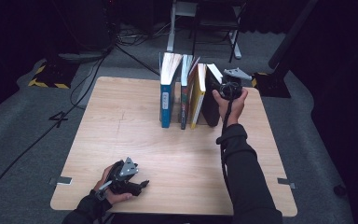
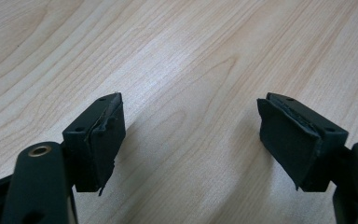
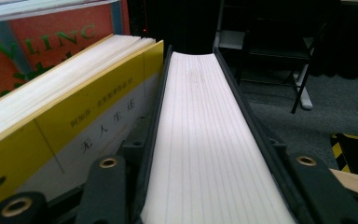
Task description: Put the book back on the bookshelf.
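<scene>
Several books stand in a row at the back of the wooden table [image 1: 168,154]: a blue book [image 1: 166,100], a red-covered book [image 1: 185,100], a yellow book [image 1: 197,100] and, rightmost, a black book [image 1: 210,105]. My right gripper [image 1: 228,88] comes down on top of the black book [image 3: 200,116], its jaws hugging both covers with the white page edge between them. The yellow book [image 3: 74,107] leans close on its left. My left gripper [image 1: 142,185] rests low at the table's front left, open, with bare wood between its jaws [image 2: 191,140].
Behind the table stand a chair and desk legs [image 1: 214,28] on grey carpet. Cables [image 1: 51,126] trail across the floor at left. A yellow-and-black striped base [image 1: 51,77] sits at the back left. Bare wood lies between the books and the left hand.
</scene>
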The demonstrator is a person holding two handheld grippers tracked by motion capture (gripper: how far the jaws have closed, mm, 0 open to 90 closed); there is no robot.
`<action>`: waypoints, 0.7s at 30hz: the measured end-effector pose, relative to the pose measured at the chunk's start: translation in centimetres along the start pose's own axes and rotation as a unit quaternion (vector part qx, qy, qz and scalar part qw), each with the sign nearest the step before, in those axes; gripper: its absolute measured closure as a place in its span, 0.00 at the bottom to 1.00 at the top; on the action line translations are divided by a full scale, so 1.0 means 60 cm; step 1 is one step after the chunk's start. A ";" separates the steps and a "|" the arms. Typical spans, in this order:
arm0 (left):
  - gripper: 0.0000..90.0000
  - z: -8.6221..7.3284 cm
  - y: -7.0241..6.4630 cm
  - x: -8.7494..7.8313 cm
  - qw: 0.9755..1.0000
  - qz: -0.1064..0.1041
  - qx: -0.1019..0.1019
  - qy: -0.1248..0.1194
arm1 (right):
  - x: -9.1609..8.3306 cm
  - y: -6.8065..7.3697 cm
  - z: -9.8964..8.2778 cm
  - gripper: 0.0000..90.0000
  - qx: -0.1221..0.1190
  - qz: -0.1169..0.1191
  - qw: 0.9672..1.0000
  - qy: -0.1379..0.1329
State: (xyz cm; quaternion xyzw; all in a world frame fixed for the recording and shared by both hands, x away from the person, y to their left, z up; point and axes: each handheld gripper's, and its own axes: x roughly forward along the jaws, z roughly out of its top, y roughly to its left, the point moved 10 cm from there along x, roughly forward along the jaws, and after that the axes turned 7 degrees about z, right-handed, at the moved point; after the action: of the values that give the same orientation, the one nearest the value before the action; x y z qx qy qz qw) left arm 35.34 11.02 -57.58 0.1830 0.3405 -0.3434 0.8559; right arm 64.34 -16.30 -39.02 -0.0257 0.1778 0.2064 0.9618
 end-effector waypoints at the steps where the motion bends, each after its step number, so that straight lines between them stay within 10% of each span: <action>1: 0.25 0.000 0.000 0.000 1.000 0.000 0.000 0.000 | -0.002 0.001 -0.002 0.58 0.001 0.000 1.000 0.003; 21: 0.25 -0.001 0.001 -0.001 1.000 0.004 -0.003 0.000 | -0.063 0.010 -0.054 0.42 -0.013 0.056 0.998 0.008</action>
State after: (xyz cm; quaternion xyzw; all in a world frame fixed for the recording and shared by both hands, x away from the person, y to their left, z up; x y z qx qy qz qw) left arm 35.28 11.13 -57.57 0.1821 0.3408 -0.3388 0.8578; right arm 59.81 -17.60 -40.69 -0.0294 0.1838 0.2620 0.9470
